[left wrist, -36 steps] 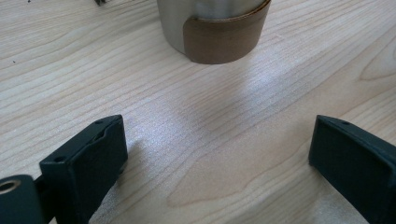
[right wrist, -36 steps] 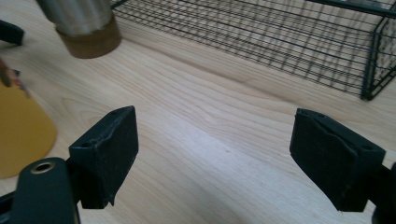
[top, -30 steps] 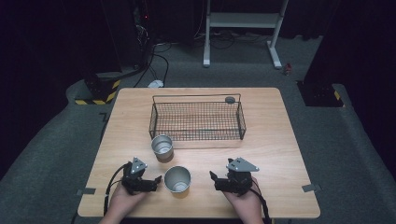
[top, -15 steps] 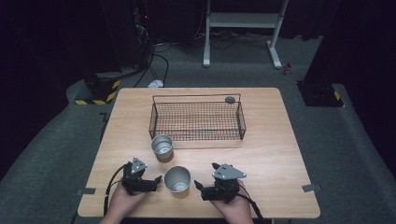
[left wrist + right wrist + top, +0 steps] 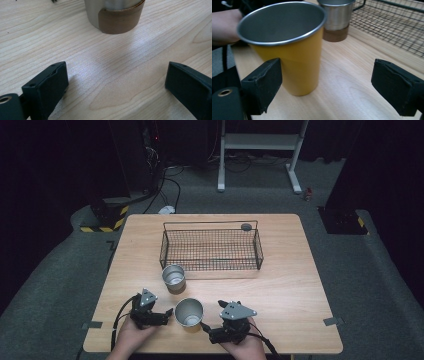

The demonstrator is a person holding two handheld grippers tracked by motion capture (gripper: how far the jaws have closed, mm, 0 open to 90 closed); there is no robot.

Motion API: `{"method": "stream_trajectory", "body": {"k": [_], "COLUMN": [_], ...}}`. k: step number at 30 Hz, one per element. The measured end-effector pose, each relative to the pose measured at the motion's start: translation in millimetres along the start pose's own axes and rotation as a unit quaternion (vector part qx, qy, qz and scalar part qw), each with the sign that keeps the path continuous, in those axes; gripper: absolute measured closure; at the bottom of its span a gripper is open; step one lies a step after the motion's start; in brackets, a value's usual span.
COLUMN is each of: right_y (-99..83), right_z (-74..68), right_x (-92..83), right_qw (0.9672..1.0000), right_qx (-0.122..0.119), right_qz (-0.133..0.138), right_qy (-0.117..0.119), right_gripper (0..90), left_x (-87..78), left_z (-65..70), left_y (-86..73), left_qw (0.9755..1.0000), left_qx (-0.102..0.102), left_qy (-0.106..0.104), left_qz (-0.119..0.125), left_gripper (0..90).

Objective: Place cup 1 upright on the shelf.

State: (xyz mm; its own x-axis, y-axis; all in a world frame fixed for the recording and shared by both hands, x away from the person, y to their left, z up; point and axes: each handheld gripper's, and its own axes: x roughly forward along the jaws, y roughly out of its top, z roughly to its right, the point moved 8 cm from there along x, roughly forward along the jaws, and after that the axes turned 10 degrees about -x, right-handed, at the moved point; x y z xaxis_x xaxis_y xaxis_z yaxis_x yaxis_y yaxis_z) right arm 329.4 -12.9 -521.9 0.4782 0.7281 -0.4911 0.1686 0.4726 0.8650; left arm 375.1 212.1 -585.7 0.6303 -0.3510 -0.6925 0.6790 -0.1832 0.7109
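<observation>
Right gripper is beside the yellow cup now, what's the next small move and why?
Probably slide the right gripper sideways until the yellow cup is centred between its jaws, then close. The jaws stand open and the cup sits off toward one jaw, upright on the table.

Worktop [image 5: 280, 285]: pale wood-grain surface, smooth, with a soft satin sheen. Yellow cup [image 5: 287, 47]: brushed bare metal inside, bright polished rim, outside coated matt yellow. Second cup [image 5: 173, 278]: shiny bare metal wall, with a smooth brown band around its base. Basket [image 5: 210, 249]: thin dark wire mesh, matt. Both grippers' jaws: black plastic, matt, faintly grained. Floor [image 5: 60, 270]: grey, carpet-like, rough.
</observation>
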Motion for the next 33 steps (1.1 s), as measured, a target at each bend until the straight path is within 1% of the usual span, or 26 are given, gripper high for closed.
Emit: {"method": "stream_trajectory", "body": {"k": [1,3,4,5,7,10,12,15,18,22,24,28,29,31,32,33], "right_y": [0.5,0.9,1.7,3.2,3.7,5.0,5.5,7.5,8.3,10.7,12.5,14.0,14.6,16.0,16.5,17.4], "right_z": [-4.1,-5.8,-8.0,-12.0,-13.1,-18.6,-20.3,-23.0,-24.1,-27.2,-27.8,-29.7,-29.5,-30.6,-30.9,-31.1], "right_x": [0.7,1.1,1.8,3.3,3.9,7.7,9.9,14.6,17.2,24.2,26.9,31.3,32.7,35.7,37.0,39.0], "right_qw": [1.0,1.0,0.9999,0.9998,0.9997,0.9996,0.9995,0.9992,0.999,0.9985,0.9984,0.9981,0.9979,0.9979,0.9978,0.9978], "right_qx": [0.0,-0.003,-0.008,-0.008,-0.009,-0.011,-0.016,-0.016,-0.019,-0.022,-0.024,-0.027,-0.033,-0.032,-0.031,-0.032], "right_qz": [0.002,0.002,0.004,0.007,0.007,0.008,0.007,0.009,0.012,0.011,0.014,0.013,0.015,0.015,0.014,0.015], "right_qy": [0.007,0.008,0.01,0.017,0.02,0.027,0.027,0.035,0.038,0.048,0.05,0.053,0.054,0.055,0.057,0.057], "right_gripper": [10.1,10.1,10.0,10.0,10.0,10.0,10.1,10.0,10.0,10.0,10.0,10.0,10.0,10.0,10.0,10.0], "left_x": [-0.1,0.0,0.0,0.0,0.0,-0.1,-0.1,-0.2,-0.4,-0.5,-0.4,-0.5,-0.5,-0.5,-0.9,-1.1], "left_z": [-0.1,0.0,0.0,-0.1,0.0,0.0,-0.1,0.0,0.3,0.2,0.1,0.2,0.3,0.3,-0.6,0.0], "left_y": [0.0,0.0,0.0,0.0,0.0,0.0,0.0,-0.2,-0.4,-0.4,-0.3,-0.3,-0.4,-0.4,-0.3,-0.7], "left_qw": [1.0,1.0,1.0,1.0,1.0,1.0,1.0,1.0,1.0,1.0,1.0,1.0,1.0,1.0,1.0,1.0], "left_qx": [0.001,0.0,0.001,0.001,0.001,0.001,0.002,0.001,-0.002,-0.001,-0.001,-0.002,-0.003,-0.004,0.0,-0.003], "left_qy": [-0.001,-0.001,-0.001,-0.001,-0.002,-0.002,-0.002,-0.002,-0.001,0.0,0.001,0.001,0.002,0.004,0.008,0.008], "left_qz": [0.0,0.0,0.0,0.0,-0.001,-0.001,-0.001,-0.001,0.0,0.0,0.001,0.001,0.001,0.002,0.003,0.003], "left_gripper": [5.0,5.0,5.0,5.0,5.0,5.0,5.0,5.2,5.4,5.6,5.6,5.7,5.7,5.7,5.8,6.1]}}
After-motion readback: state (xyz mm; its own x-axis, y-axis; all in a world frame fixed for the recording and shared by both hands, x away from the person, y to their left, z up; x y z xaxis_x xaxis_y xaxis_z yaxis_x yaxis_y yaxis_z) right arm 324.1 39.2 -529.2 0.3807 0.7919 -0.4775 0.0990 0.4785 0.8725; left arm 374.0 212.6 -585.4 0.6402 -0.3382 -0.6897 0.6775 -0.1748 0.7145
